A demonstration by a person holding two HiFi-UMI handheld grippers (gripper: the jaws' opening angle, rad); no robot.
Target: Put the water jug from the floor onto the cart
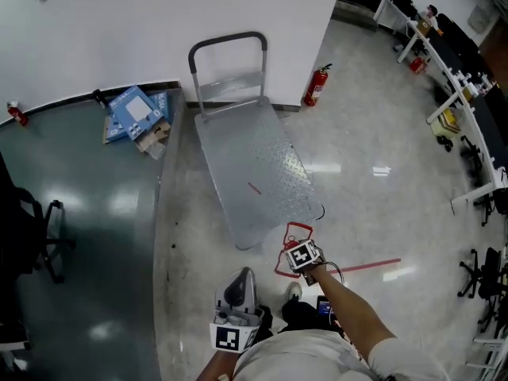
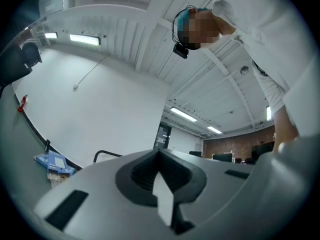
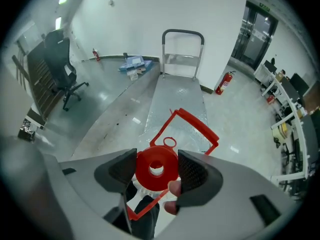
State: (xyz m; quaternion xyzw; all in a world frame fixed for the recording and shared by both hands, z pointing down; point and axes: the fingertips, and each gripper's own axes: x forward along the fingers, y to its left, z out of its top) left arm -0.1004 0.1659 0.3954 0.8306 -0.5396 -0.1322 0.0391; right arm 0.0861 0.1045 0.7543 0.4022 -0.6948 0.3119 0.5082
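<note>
The right hand-held gripper clamps its wide-set jaws on the water jug's red cap, so the jug hangs beneath it; the cart lies just ahead; the left hand-held gripper is closed, empty.

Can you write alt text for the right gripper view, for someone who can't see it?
The right gripper clamps the red cap of the water jug from above. Ahead on the floor stands the metal cart.

Our left tongs are shut and point about level — our right tongs, arm stretched forward, point steeply down, clamped on the water jug cap.
</note>
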